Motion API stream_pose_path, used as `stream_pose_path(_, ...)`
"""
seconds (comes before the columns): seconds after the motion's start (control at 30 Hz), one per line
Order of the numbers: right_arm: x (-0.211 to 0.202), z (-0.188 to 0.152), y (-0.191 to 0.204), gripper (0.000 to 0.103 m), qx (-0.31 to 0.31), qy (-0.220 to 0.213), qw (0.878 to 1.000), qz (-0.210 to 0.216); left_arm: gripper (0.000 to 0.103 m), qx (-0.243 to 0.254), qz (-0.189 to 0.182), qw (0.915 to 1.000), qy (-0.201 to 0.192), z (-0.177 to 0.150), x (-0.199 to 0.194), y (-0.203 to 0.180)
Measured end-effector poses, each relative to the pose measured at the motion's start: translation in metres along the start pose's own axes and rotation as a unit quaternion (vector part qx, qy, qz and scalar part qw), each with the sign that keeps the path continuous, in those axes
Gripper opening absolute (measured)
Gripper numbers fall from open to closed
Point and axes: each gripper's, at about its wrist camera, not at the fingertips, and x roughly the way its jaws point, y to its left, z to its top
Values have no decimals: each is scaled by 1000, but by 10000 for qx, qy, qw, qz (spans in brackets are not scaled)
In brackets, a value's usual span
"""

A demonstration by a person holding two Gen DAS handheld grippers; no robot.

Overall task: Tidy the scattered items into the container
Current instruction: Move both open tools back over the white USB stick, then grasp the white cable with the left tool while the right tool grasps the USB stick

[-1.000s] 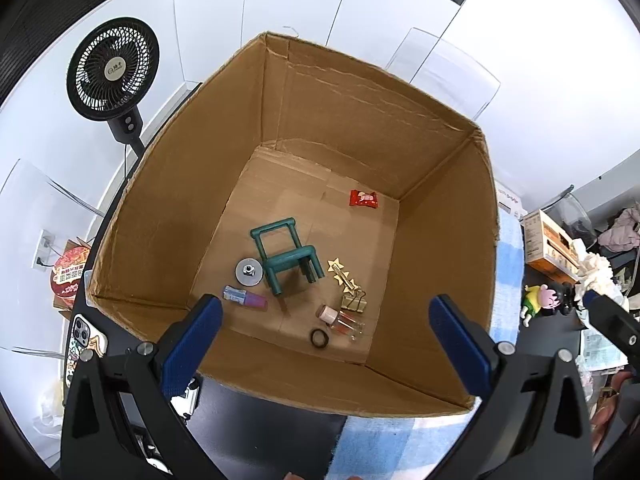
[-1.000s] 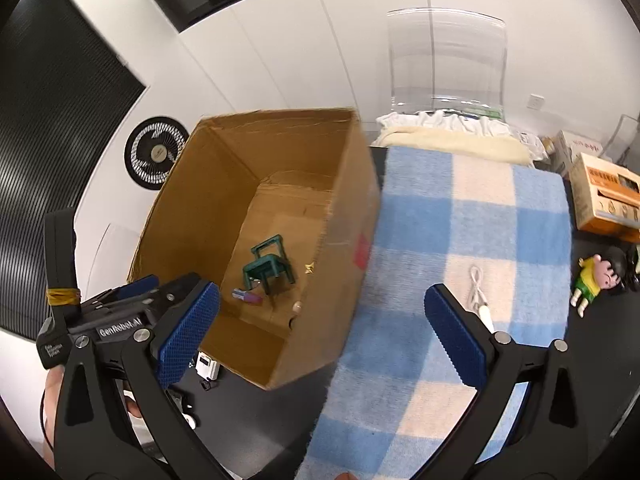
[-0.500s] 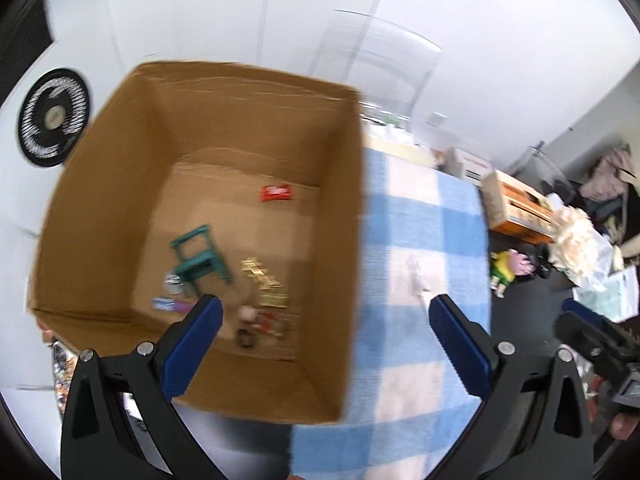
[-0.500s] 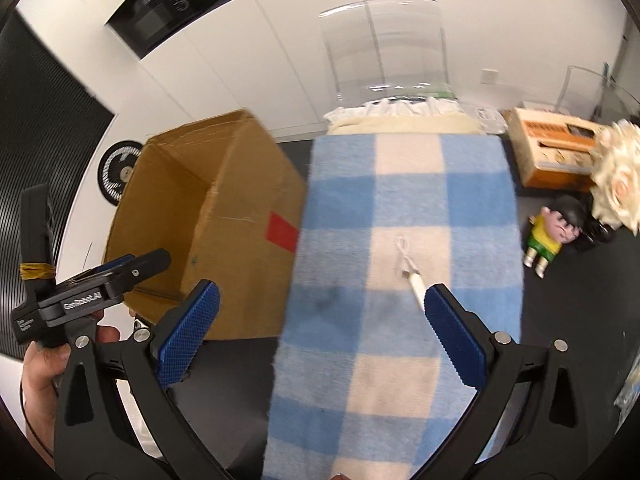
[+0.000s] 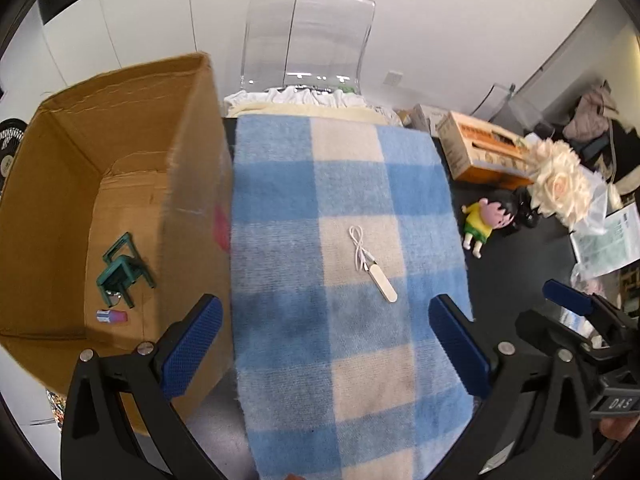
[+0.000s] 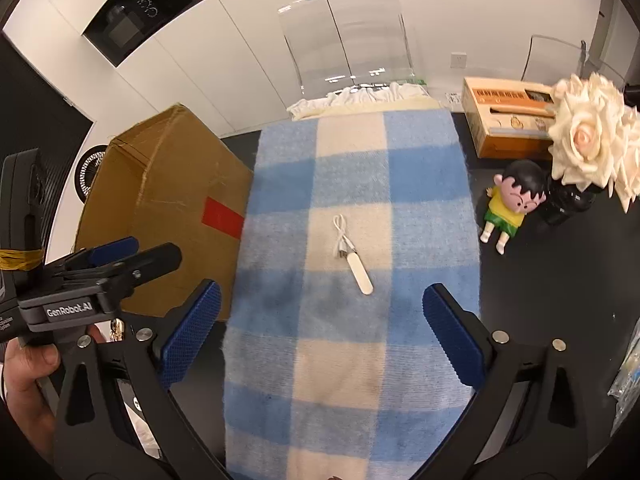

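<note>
A: Where is the item that still lies outside?

B: The small cream stick with a thin white cord lies on the blue and cream checked blanket, on a cream square, well apart from the brown cardboard box. What kind of thing it is, I cannot tell.

A: And the tongs?

B: The left tongs stand wide apart and hold nothing, above the blanket just beside the box wall. The right tongs are also wide apart and empty, above the blanket nearer than the stick.

A: What is inside the box?

B: In the left wrist view I see a small green toy chair and a little pink and blue piece on the bottom. The near wall hides the rest of the bottom. In the right wrist view only the outside shows, with a red patch.

A: Anything cut off?

B: The hand of the person is cut by the picture edge. On the black tabletop beside the blanket lies a cartoon boy doll in a yellow shirt, and the cream paper roses are partly out of view.
</note>
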Motion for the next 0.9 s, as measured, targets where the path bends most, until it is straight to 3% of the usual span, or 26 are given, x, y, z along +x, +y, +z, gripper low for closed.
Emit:
stream_pose_path(0.43, 61, -16, -47, 78, 161, 485, 9987, 68, 102, 241, 69, 9985, 482, 8, 76, -34)
stream_pose_path(0.9, 157, -16, -62, 64, 34, 1062, 9941, 206, 73, 863, 55, 9885, 1237, 20, 175, -43)
